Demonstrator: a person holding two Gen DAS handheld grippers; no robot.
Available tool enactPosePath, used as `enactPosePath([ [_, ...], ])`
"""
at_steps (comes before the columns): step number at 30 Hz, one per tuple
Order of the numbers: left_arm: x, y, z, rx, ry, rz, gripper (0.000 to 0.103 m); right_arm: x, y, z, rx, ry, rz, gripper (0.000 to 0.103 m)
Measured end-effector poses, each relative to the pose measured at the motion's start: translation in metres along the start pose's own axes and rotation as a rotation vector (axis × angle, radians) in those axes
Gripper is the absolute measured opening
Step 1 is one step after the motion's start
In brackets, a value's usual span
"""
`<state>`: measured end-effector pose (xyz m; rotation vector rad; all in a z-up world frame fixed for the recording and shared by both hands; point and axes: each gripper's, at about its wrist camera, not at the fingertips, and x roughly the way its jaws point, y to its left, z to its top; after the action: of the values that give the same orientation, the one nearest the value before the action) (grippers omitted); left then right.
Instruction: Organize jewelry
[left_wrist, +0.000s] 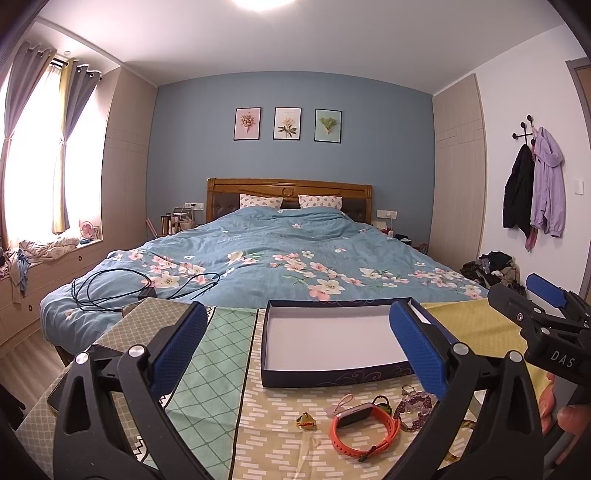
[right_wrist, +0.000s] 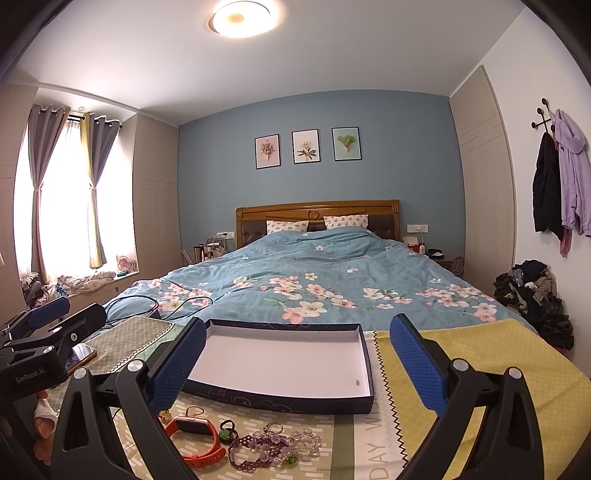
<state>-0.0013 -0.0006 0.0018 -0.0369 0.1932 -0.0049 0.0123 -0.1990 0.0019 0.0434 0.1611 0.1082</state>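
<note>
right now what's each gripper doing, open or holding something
Left gripper: open, holding nothing, above the cloth before the box.
Right gripper: open, holding nothing.

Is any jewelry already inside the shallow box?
No. The box shows only a bare white floor, while the orange watch and the purple bead bracelet lie on the cloth in front of it.

Left wrist view: low over patterned cloth (left_wrist: 280, 435), facing bed (left_wrist: 280, 254) and blue wall; box (left_wrist: 332, 339) near, frame centre.
Right wrist view: same facing, set further right, tilted slightly higher; box (right_wrist: 284, 362) centre-left.
Shared: box, bed, three framed prints (right_wrist: 306, 147), window at left, coats at right.
</note>
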Motion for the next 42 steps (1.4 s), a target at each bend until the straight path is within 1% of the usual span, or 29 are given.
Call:
enactPosePath([
  [42, 0.0013, -0.0031, -0.0018, -0.001, 0.004, -0.001, 0.097, 0.0028, -0.0018, -0.0017, 0.005, 0.009, 0.008, 0.096],
])
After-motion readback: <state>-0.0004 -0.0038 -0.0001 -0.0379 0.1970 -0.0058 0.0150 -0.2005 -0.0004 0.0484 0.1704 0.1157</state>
